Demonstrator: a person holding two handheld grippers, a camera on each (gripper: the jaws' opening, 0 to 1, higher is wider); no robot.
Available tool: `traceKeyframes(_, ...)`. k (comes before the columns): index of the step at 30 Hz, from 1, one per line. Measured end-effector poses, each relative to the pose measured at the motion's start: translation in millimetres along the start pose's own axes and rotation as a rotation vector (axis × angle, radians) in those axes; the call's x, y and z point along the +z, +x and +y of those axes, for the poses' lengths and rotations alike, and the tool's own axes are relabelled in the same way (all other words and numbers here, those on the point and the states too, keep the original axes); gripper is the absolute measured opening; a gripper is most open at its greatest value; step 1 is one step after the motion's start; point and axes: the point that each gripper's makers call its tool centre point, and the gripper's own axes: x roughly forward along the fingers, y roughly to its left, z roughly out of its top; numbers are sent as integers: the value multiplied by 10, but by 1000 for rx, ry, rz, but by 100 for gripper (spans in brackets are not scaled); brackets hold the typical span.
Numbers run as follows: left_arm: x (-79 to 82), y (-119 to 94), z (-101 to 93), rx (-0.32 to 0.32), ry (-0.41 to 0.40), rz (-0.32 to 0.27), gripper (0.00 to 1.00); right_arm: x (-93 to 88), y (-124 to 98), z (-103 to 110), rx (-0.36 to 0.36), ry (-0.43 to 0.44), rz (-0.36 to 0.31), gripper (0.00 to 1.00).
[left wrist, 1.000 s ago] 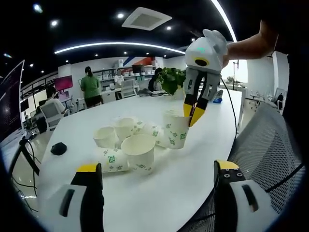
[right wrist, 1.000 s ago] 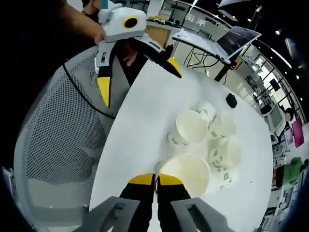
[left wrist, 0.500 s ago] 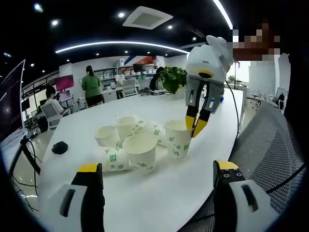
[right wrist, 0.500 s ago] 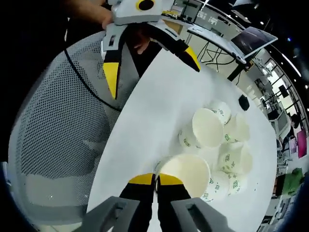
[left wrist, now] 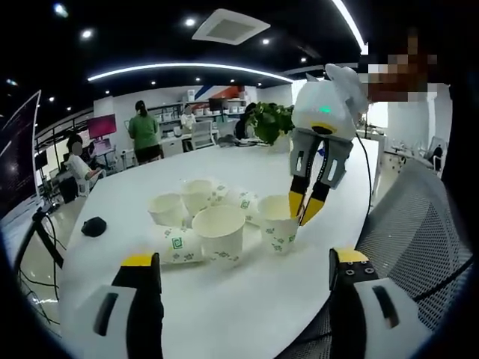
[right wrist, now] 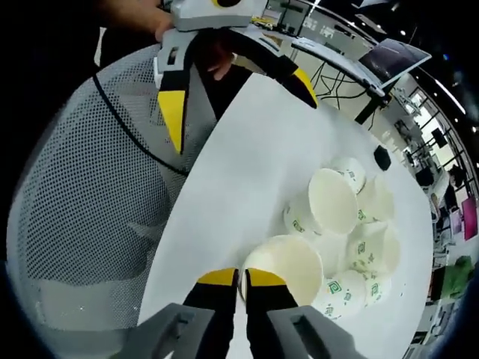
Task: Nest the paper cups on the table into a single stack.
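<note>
— On the white tabletop (left wrist: 247, 299), left to right?
— Small black object (left wrist: 93, 226) at far left; cluster of paper cups (left wrist: 196, 217), some upright, some on their sides; then one printed cup (left wrist: 279, 230), upright beside the cluster.
— Claw status?
— Left claw (left wrist: 243, 271): jaws spread wide, holding nothing, above the near edge. Right claw (left wrist: 307, 206): jaws pinched on the printed cup's rim, seen from above at (right wrist: 239, 277).
— Surroundings?
— Mesh chair (right wrist: 82, 224); potted plant (left wrist: 269, 123) at the far end.
</note>
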Motion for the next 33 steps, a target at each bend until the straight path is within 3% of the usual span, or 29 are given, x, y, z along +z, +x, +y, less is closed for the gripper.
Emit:
traceKeyframes(6,30,-8,9,5,-5,-11,91,55,-104,-43,-51,23,-55,8)
traceKeyframes(10,18,1,-27,-18,-9,-3,90,65,-206,-34,-92,69,-93,19)
traceKeyframes(14,27,2,-71,-37,10,3,82,78,-368,-9,-154,192,-161,29)
traceKeyframes(21,34,27,-126,-86,30,34,81,-22,-588,90,-273,346,-227,45)
traceKeyframes(23,102,26,-121,-95,42,37,80,-98,-673,92,-333,414,-242,50)
traceKeyframes(27,249,48,-78,-113,62,14,76,-181,-833,129,-438,598,-354,60)
traceKeyframes(33,516,139,-10,-123,63,-54,71,-202,-1049,182,-581,713,-475,71)
